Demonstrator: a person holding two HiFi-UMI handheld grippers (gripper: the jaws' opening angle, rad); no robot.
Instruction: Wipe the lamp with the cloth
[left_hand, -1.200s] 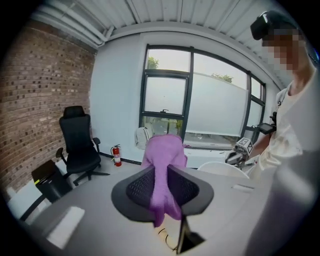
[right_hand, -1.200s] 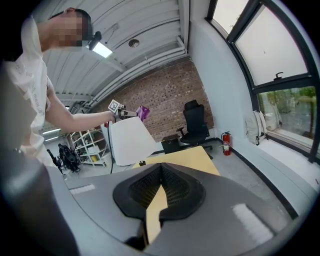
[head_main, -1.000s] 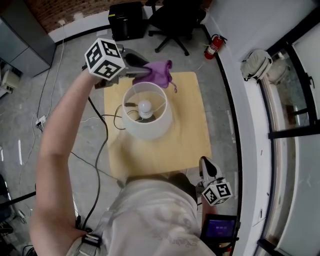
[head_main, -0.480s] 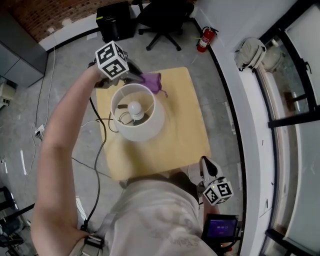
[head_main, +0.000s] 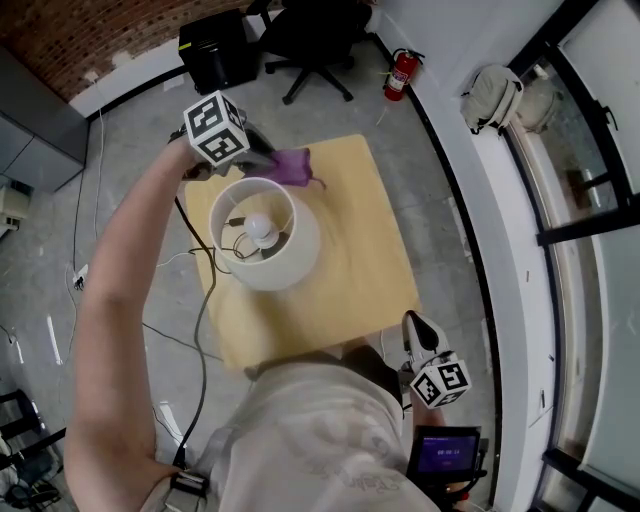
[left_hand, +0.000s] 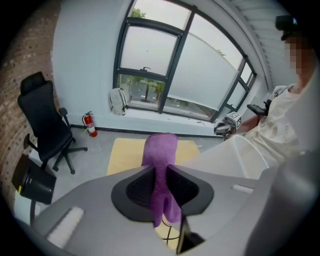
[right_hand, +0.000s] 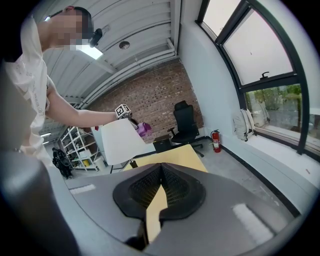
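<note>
Lowering onto its target, the left gripper (head_main: 268, 158) is pinching the purple cloth (head_main: 293, 167) firmly between its pads, with a fold sticking out past the tips. A second ago it was holding the cloth high over the lamp (head_main: 285, 262). Now it is sitting lower, tilted down, with the cloth just beside the lamp's far rim. Whether the fabric is already touching the rim is not showing clearly from any view. The drop suggests the approach is ending and the wiping is about to begin, with the far rim as the likely first contact. The lamp itself is standing upright towards the far left of the yellow counter (head_main: 370, 250), and its place on the counter is looking unchanged. Over at the right, the right gripper (head_main: 420, 328) is waiting by the person's waist at the near edge of the counter, well apart from the lamp, its jaws pressed together on nothing.
</note>
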